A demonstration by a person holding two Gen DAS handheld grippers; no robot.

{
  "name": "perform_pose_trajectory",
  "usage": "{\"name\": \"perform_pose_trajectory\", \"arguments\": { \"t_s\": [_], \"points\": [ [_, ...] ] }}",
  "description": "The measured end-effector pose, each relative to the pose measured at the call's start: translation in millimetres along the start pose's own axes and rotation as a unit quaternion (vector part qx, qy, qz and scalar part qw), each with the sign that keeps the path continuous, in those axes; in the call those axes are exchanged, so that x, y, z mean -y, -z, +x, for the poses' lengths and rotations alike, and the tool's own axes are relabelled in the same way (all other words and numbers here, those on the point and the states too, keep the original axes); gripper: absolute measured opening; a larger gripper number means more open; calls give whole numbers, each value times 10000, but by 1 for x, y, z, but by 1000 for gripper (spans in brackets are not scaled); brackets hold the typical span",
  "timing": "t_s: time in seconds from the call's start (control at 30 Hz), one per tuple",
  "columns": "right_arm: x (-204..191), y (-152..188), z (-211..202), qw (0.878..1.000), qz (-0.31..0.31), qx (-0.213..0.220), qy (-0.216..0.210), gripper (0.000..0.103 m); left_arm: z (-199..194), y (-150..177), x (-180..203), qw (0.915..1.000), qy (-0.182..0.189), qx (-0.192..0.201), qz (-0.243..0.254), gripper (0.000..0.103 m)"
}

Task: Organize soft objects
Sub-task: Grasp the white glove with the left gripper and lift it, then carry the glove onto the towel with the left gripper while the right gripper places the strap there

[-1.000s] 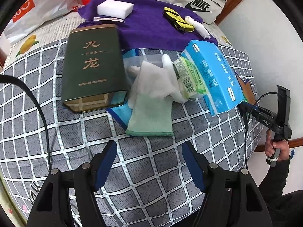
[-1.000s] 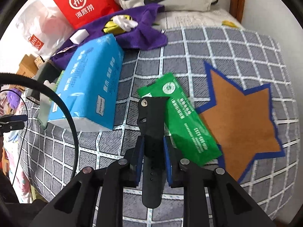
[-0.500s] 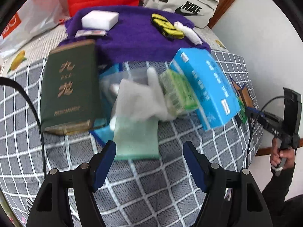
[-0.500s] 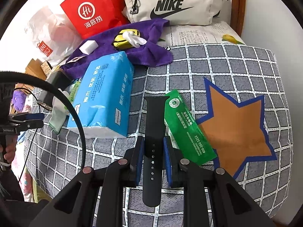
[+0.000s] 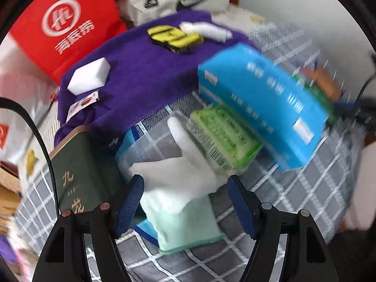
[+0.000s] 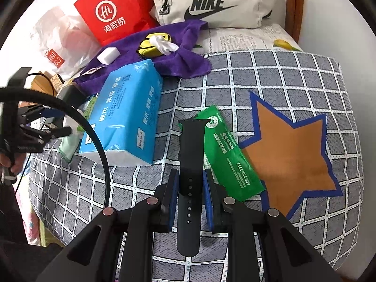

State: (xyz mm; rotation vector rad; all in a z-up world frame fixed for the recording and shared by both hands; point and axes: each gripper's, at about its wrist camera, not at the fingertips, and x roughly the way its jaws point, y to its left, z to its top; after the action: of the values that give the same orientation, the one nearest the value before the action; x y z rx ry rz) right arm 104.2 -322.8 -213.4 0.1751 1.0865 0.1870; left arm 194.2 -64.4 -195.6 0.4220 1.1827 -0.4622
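right gripper [image 6: 190,185] clamps watch strap [image 6: 189,164]; left gripper [image 5: 185,202] straddles, apparently, blurred glove [image 5: 178,188]

bed cover [image 6: 270,75]: woven checked cloth, matt | watch strap [image 6: 190,164] between right tool [image 6: 189,196] pads: smooth matt rubber | green sachet [image 6: 229,155] right of it: glossy foil | tissue pack [image 6: 127,112] left: shiny plastic film | towel [image 5: 141,75] ahead of left tool [image 5: 185,208]: fuzzy purple cloth | tin [image 5: 80,171]: satin metal

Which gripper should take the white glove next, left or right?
Left. The left gripper is open with its fingers either side of the white glove. The right gripper is shut on the black watch strap, away beyond the blue tissue pack.
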Motion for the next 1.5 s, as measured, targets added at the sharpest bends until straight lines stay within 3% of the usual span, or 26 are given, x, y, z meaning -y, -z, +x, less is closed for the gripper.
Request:
{"name": "perform_pose_trajectory", "arguments": {
  "t_s": [0.17,0.27,0.33,0.53,0.8,1.1,1.5],
  "points": [
    [7,0,1,9998,147,13,-98,21,21,-1,16,9974,-411,-285,526,71],
    [9,0,4,9998,183,-28,-98,21,33,0,16,9951,-602,-525,589,44],
    [10,0,7,9997,218,-53,-115,21,37,0,11,9960,-461,-619,452,21],
    [2,-4,1,9998,141,35,-146,21,25,3,-10,9989,17,-457,-32,17],
    [-11,-13,-17,9994,-4,281,-200,21,-34,14,-34,9950,753,225,-620,17],
    [-41,-31,-28,9973,-223,551,-426,21,-72,27,-34,9889,1048,664,-813,17],
    [-96,-84,-21,9918,-644,820,-743,21,-86,15,-62,9787,1228,992,-1312,17]
  ]
}}
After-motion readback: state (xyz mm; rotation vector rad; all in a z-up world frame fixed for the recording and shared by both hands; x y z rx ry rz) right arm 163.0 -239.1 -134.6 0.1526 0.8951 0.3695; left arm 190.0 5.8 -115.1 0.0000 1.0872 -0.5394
